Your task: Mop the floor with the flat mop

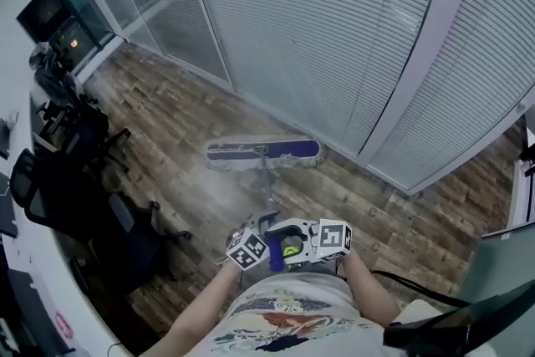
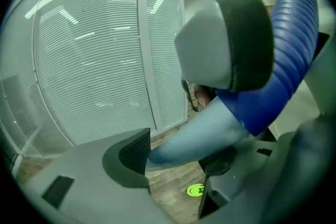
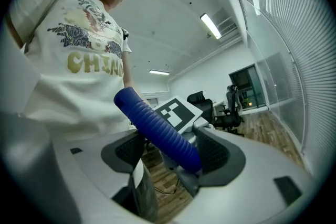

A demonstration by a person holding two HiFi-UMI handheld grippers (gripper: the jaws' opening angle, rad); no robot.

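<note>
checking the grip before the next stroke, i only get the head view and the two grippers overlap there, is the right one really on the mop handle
Observer: Yes. In the right gripper view the right gripper is shut on the ribbed blue grip, one pad on each side of it.
Operator: and the left one, same spot or lower
Observer: Lower. The left gripper view shows the left gripper shut on the pale shaft, just below where the blue grip begins.
</note>
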